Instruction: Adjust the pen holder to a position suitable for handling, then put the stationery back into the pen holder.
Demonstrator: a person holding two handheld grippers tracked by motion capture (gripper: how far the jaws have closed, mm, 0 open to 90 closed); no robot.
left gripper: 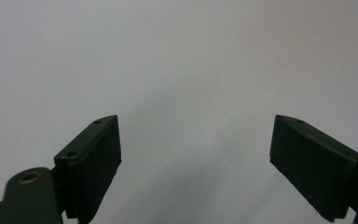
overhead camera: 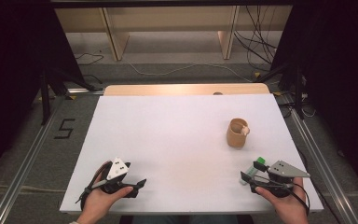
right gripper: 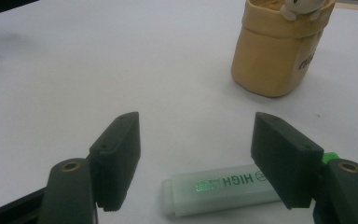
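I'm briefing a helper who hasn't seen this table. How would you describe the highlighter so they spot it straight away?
Start at the white table and go to its near right corner, where the right claw is held open. The highlighter lies flat on the table just under that claw. Unlike the upright tan pen holder farther back, it is a pale translucent bar with a bright green cap and "HIGH" printed on its side.

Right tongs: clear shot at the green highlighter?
Probably yes. The right tongs are open just above the highlighter, which lies flat on the table; the tan holder stands farther off.
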